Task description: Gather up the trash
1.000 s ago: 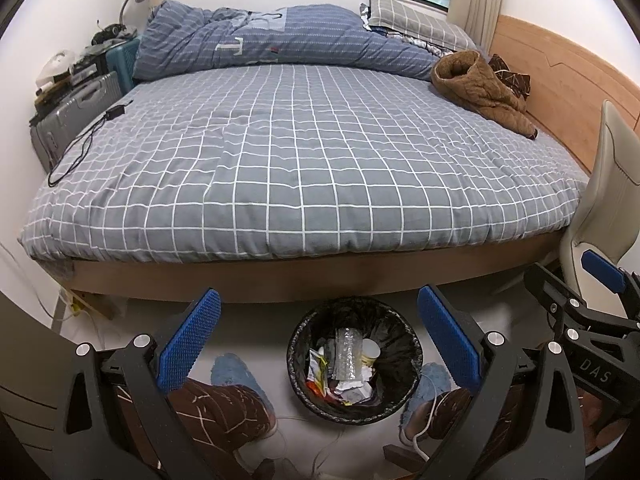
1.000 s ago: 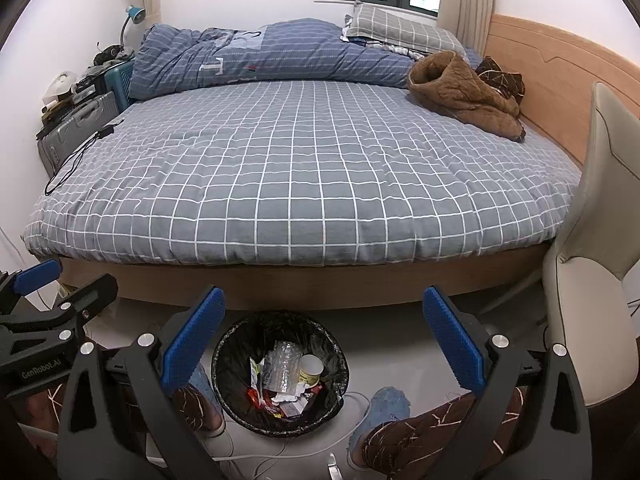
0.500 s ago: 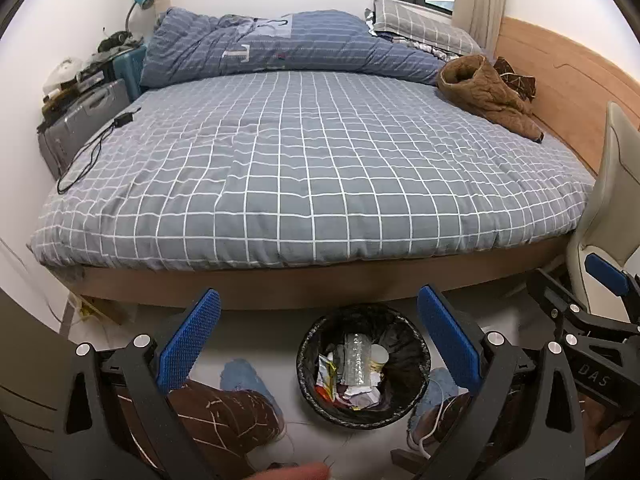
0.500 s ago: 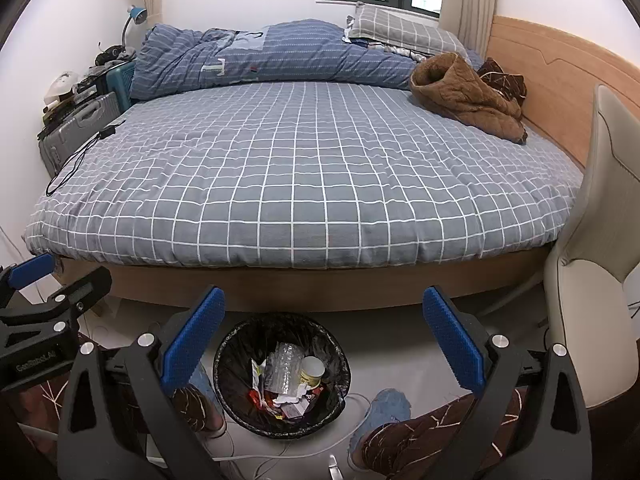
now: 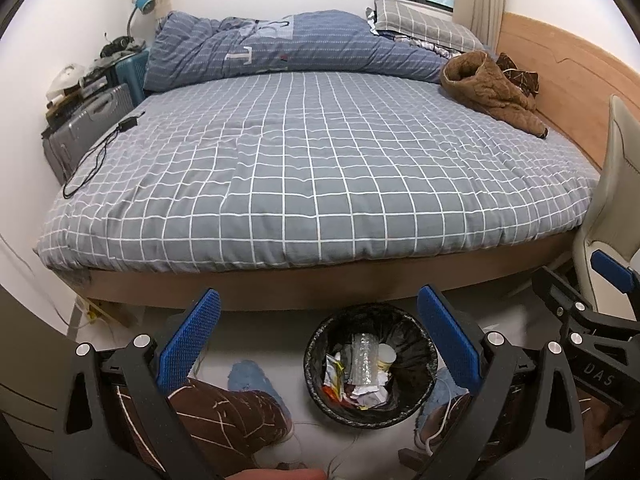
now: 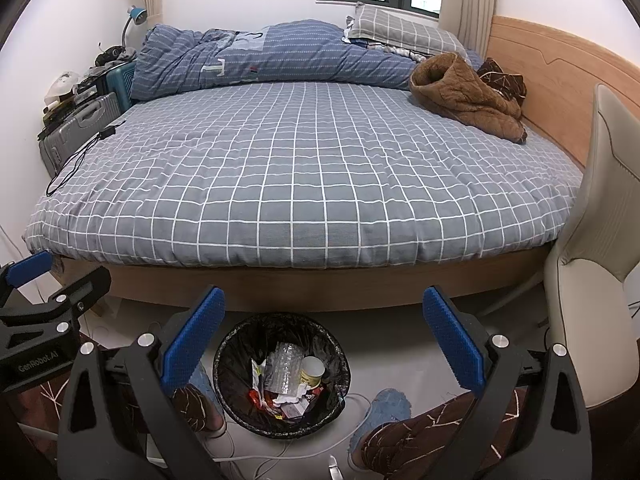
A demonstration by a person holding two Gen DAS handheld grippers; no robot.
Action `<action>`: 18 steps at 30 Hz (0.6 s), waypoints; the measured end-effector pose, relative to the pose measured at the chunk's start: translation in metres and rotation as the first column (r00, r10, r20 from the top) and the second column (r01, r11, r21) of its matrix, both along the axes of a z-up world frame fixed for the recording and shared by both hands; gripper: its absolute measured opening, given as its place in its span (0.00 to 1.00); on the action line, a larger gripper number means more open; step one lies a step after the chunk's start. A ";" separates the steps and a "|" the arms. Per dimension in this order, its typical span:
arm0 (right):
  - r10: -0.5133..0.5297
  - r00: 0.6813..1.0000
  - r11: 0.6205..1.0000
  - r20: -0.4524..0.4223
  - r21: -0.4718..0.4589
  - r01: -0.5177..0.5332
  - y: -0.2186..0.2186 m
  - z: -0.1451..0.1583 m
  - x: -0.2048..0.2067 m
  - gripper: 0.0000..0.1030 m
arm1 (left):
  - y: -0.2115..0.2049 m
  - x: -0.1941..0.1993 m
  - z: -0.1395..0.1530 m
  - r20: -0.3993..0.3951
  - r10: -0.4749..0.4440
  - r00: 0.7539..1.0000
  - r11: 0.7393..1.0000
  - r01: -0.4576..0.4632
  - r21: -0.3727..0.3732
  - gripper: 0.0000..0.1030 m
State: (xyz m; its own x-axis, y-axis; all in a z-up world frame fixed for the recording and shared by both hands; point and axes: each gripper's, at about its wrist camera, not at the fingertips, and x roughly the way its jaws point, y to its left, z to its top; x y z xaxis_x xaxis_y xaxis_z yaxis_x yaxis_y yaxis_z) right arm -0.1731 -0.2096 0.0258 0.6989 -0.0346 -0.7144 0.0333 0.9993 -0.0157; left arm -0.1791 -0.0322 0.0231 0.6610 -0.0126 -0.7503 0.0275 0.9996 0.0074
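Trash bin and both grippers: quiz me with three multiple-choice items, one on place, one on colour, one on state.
1. Where is the trash bin?
A. on the bed
B. on the floor before the bed
C. on the chair

2. What colour is the jacket on the bed?
A. brown
B. red
C. white

3. How are the jaws of the left gripper and right gripper?
A. both shut
B. one shut
C. both open, empty

B: the bin stands below the bed edge.
A: the fabric is brown.
C: the pads are wide apart.
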 end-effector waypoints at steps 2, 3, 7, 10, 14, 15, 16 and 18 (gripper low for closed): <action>-0.001 1.000 1.000 0.002 -0.001 0.001 0.000 0.001 0.000 0.92 | 0.000 0.000 0.000 -0.002 0.000 1.000 1.000 0.000 0.000 0.94; -0.001 1.000 1.000 0.003 0.000 0.001 -0.001 0.001 0.000 0.92 | 0.000 0.000 0.000 -0.002 0.000 1.000 1.000 0.000 -0.001 0.94; 0.002 1.000 1.000 0.002 -0.001 -0.002 0.000 0.001 0.000 0.92 | -0.001 0.001 -0.001 -0.003 -0.001 1.000 1.000 0.001 0.007 0.94; 0.002 1.000 1.000 0.002 -0.001 -0.002 -0.001 0.001 0.000 0.92 | -0.002 0.001 0.000 0.001 -0.006 1.000 1.000 0.006 0.013 0.94; 0.003 1.000 1.000 0.002 0.000 -0.003 0.000 0.001 0.000 0.92 | -0.001 0.000 0.000 0.004 -0.005 1.000 1.000 0.004 0.010 0.94; 0.004 1.000 1.000 0.003 -0.001 -0.004 -0.001 0.001 0.000 0.92 | -0.001 0.000 -0.001 0.001 -0.006 1.000 1.000 0.006 0.006 0.94; 0.004 1.000 1.000 0.002 -0.001 -0.004 -0.001 0.001 0.000 0.92 | -0.001 0.000 -0.001 0.000 -0.008 1.000 1.000 0.008 0.008 0.94; 0.004 1.000 1.000 0.003 0.001 -0.004 -0.001 0.001 -0.001 0.92 | -0.001 -0.001 -0.002 0.003 -0.009 1.000 1.000 0.009 0.011 0.94</action>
State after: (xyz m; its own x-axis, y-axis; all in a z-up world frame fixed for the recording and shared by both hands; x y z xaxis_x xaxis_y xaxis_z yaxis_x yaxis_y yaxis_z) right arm -0.1737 -0.2108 0.0271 0.7009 -0.0313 -0.7126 0.0297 0.9995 -0.0146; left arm -0.1800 -0.0334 0.0212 0.6635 -0.0100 -0.7481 0.0364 0.9992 0.0189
